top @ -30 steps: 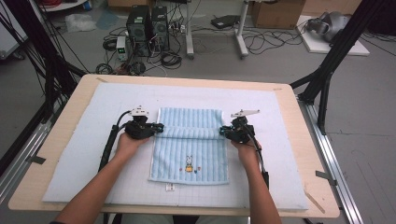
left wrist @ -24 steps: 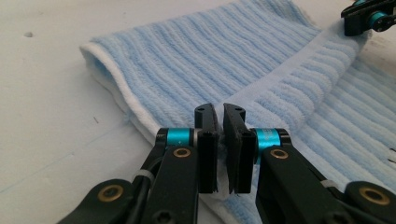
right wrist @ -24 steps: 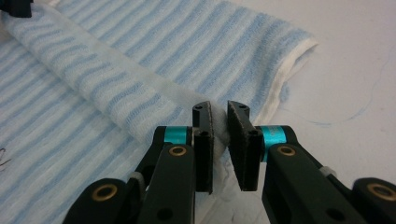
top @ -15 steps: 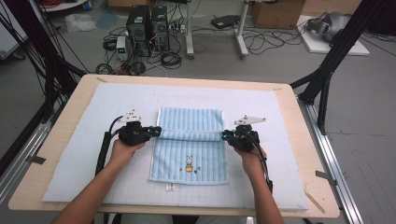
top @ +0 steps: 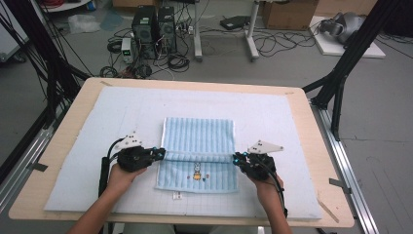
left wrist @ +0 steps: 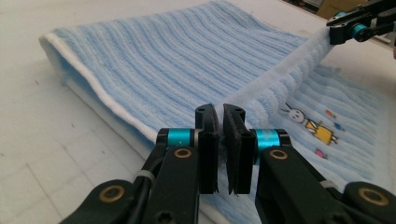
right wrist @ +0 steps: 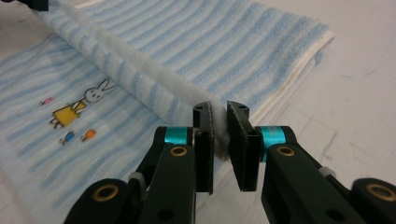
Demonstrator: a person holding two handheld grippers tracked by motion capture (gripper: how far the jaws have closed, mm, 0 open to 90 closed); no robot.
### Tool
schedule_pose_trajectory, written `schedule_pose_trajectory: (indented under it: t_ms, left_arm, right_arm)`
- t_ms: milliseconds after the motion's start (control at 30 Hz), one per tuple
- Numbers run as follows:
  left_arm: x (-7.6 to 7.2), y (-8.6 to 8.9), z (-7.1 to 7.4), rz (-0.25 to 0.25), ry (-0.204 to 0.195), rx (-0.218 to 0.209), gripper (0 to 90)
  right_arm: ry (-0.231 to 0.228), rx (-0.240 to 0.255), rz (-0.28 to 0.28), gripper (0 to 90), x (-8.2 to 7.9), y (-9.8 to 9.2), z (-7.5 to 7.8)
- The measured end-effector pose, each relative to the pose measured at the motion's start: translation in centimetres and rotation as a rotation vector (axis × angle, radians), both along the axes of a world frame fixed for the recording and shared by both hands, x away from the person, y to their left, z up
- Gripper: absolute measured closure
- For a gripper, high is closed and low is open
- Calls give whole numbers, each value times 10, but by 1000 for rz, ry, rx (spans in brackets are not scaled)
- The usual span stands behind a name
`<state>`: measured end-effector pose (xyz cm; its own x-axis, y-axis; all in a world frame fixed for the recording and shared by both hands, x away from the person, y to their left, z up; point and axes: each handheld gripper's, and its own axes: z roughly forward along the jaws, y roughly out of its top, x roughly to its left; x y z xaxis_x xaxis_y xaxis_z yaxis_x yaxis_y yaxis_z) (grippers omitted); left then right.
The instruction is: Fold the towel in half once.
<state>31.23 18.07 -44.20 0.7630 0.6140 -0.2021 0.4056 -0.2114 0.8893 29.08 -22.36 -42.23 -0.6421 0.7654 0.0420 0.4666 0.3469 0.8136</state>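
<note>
A light blue striped towel (top: 199, 139) lies on the mat, its far edge pulled back over itself toward the near side. A cartoon rabbit (top: 197, 171) shows on the uncovered near part. My left gripper (top: 159, 154) is shut on the left corner of the folded-over edge, and the left gripper view has the cloth (left wrist: 187, 60) pinched between its pads (left wrist: 220, 112). My right gripper (top: 237, 159) is shut on the right corner, with towel (right wrist: 224, 42) squeezed between its jaws (right wrist: 219, 111). The edge stretches taut between them, a little above the lower layer.
A pale foam mat (top: 97, 126) covers the wooden table (top: 63, 141). A small white tag (top: 178, 196) sits at the towel's near hem. Beyond the table stand computer towers (top: 153, 24) amid cables, and black frame legs (top: 341, 83) rise at the right.
Both grippers have moved toward the near edge of the table, dragging the towel's far edge with them. The folded-over layer now reaches about halfway down the towel.
</note>
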Motion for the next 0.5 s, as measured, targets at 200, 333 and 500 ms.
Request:
schedule_pose_trajectory:
  t_ms: [200,333,500]
  left_arm:
    - [-22,0,-1,-9,-2,-8,841]
    - [-34,1,-1,-11,4,-15,841]
    - [-48,2,-1,-17,4,-15,841]
  right_arm:
    - [-11,7,8,810,-20,-2,0]
    - [-15,13,16,810,-35,-3,0]
    - [-17,6,26,809,-49,-2,0]
